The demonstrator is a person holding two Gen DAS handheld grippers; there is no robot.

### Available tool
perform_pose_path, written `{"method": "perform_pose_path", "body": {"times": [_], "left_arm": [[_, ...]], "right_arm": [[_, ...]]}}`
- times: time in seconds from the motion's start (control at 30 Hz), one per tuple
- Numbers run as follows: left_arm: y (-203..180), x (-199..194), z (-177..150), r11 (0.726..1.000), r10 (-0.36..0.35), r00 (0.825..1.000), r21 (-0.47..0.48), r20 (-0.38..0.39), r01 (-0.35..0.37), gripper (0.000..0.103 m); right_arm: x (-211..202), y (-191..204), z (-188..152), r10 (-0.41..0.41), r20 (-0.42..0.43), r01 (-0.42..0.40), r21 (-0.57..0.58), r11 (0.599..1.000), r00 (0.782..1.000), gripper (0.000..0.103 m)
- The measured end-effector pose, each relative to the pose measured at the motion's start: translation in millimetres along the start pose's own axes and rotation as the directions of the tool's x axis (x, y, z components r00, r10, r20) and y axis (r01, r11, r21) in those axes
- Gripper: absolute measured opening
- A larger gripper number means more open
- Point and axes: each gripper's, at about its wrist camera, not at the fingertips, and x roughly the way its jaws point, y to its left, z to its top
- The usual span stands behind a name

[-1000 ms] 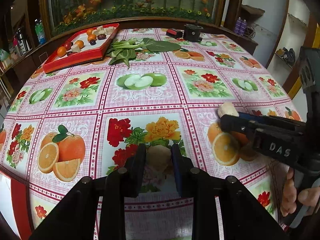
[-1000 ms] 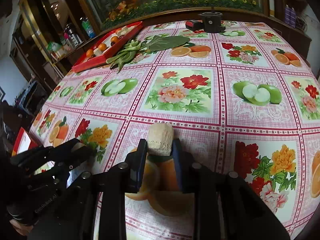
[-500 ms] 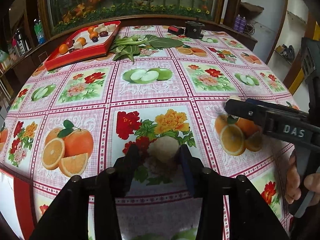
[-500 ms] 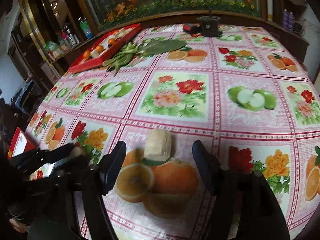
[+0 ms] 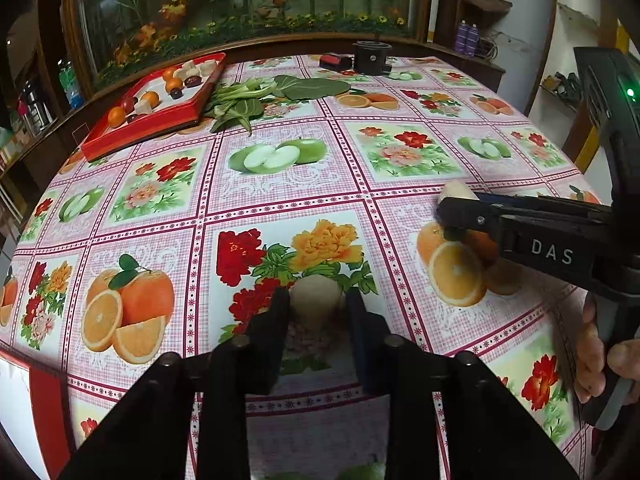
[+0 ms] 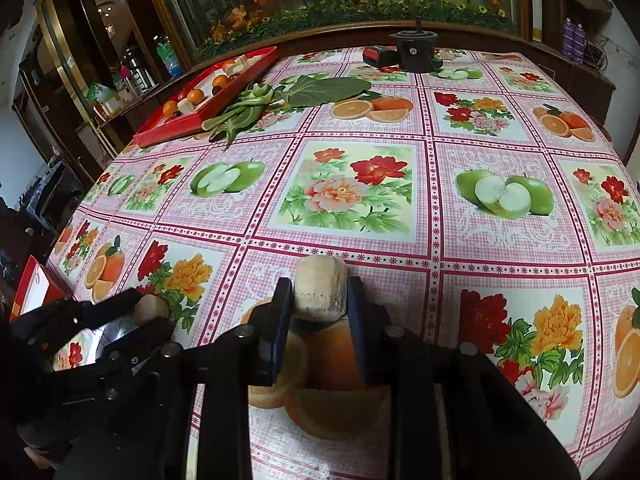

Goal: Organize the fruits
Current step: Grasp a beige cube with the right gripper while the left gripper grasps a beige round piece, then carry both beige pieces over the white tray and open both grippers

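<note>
Two pale fruit chunks lie on a flowered tablecloth, well apart from the red tray of sorted fruit at its far left. The left gripper has just closed on one chunk; the right gripper has just closed on the other chunk. The pick-up step looks done; next likely comes lifting both and carrying them to the tray.

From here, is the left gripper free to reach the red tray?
Probably, though not as it stands: the left gripper is shut on a pale chunk. The cloth between it and the red tray at the far left is bare; only the greens lie beside the tray.
</note>
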Motion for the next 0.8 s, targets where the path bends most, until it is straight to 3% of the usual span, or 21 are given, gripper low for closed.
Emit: {"method": "perform_pose_path", "body": {"times": [0.5,0.67,0.8], "left_arm": [[3.9,-31.2,-19.9,0.996,0.074,0.997,-0.045,0.007,-0.074,0.024],[8.8,-60.7,-31.9,0.992,0.118,0.992,-0.042,0.053,-0.116,0.024],[15.2,-89.0,-40.8,0.988,0.151,0.983,-0.052,0.1,-0.146,0.024]], "right_arm": [[-4.1,9.3,-8.1,-0.015,0.003,0.015,-0.008,1.0,1.0,0.029],[-16.5,16.8,-23.1,0.007,-0.01,-0.007,0.021,1.0,1.0,0.029],[-44.4,30.0,-38.4,0.032,0.043,-0.033,0.021,0.999,0.999,0.029]]}}
